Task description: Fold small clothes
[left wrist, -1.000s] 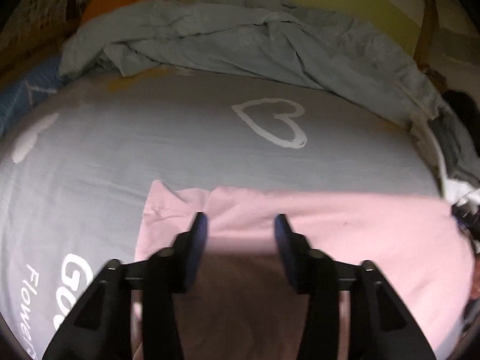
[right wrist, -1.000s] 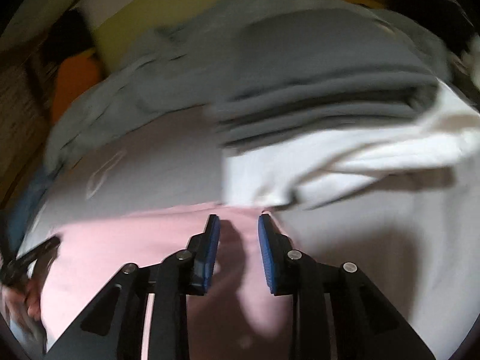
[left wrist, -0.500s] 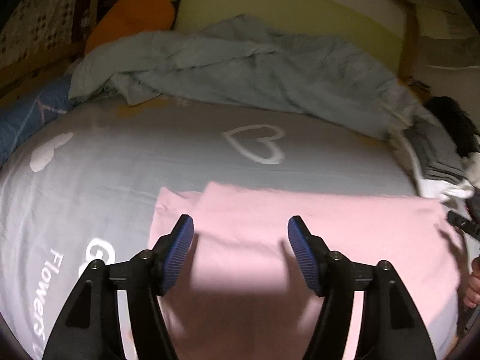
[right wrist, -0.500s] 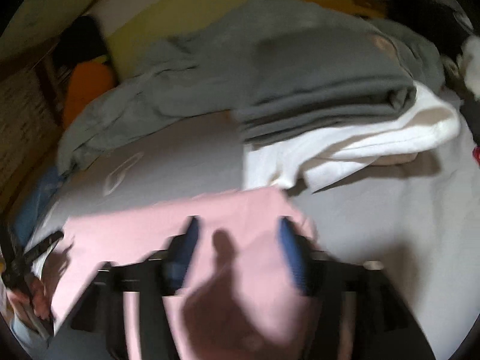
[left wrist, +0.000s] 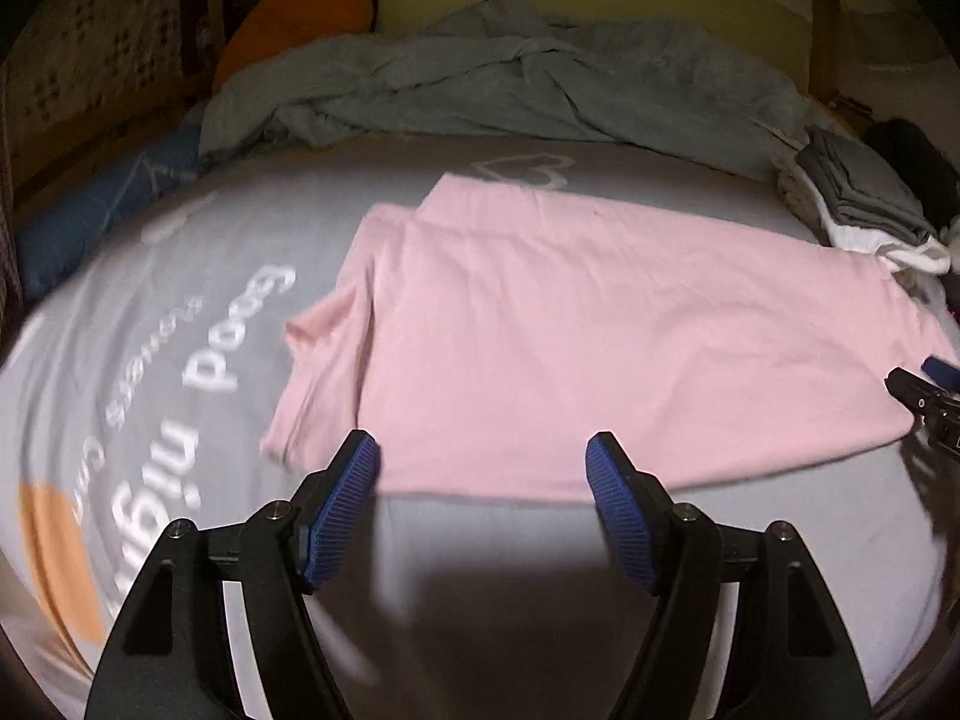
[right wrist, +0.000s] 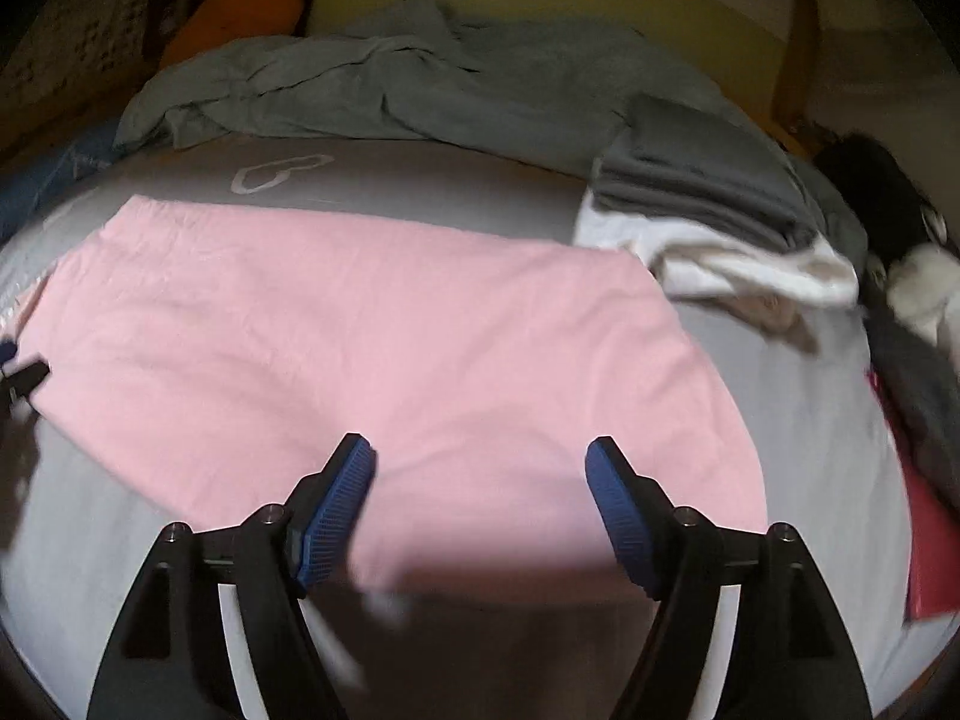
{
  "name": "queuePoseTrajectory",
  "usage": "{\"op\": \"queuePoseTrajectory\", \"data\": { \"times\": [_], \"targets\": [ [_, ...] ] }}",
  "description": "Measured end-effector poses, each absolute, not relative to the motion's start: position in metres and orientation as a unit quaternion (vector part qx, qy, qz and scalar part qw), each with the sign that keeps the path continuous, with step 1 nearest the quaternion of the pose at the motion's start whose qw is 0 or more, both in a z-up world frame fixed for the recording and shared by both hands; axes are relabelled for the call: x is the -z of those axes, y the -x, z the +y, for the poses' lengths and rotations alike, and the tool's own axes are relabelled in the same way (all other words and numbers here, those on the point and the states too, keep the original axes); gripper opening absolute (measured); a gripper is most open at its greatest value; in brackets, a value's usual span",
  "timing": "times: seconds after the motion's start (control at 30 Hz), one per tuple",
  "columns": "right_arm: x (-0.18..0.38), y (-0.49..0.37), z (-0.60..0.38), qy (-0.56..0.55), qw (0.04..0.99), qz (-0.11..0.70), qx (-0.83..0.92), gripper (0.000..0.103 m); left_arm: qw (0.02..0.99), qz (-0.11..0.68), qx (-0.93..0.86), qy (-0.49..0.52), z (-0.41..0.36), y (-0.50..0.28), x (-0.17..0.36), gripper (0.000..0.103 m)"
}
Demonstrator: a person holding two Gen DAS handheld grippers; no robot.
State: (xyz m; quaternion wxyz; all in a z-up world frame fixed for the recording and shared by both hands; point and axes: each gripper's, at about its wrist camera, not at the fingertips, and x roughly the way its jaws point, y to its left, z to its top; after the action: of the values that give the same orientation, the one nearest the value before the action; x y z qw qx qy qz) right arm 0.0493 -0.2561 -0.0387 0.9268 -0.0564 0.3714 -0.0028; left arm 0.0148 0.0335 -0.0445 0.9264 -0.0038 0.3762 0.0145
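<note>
Nearby, a folded pink garment lay flat on the bed.
Both tools, left tool and right tool, had just been opening, released beside the garment, nothing between them.

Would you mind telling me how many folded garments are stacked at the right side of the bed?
2: a grey garment on top, a white garment beneath it. More may be hidden underneath.

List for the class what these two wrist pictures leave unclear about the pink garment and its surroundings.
- Pink garment: what kind it is; it lies folded, hiding the layers underneath, in both views.
- Its near edge, right wrist view: lost in shadow between the right claw fingers.
- Right claw in the left wrist view: cut off by the frame edge.
- Bedsheet lettering: blurred, partly cut off.
</note>
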Motion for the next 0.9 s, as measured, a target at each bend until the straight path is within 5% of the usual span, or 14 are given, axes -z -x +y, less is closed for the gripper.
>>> {"op": "queuePoseTrajectory", "data": {
  "times": [0.33, 0.73, 0.87, 0.9],
  "targets": [
    [-0.001, -0.024, -0.247, -0.040, 0.957, 0.278, -0.067, 0.076, 0.901, 0.411, 0.063, 0.126, 0.048, 0.004, 0.042, 0.083],
    [0.019, -0.012, -0.199, -0.013, 0.942, 0.301, -0.147, 0.075, 0.902, 0.336, 0.022, 0.269, 0.082, 0.011, 0.040, 0.077],
    [0.008, -0.023, -0.172, 0.014, 0.939, 0.283, -0.196, 0.026, 0.910, 0.344, -0.018, 0.231, 0.082, -0.004, 0.039, 0.070],
    [0.007, -0.028, -0.166, 0.015, 0.937, 0.285, -0.203, 0.020, 0.908, 0.345, -0.025, 0.236, 0.084, -0.007, 0.040, 0.069]
  ]
}}
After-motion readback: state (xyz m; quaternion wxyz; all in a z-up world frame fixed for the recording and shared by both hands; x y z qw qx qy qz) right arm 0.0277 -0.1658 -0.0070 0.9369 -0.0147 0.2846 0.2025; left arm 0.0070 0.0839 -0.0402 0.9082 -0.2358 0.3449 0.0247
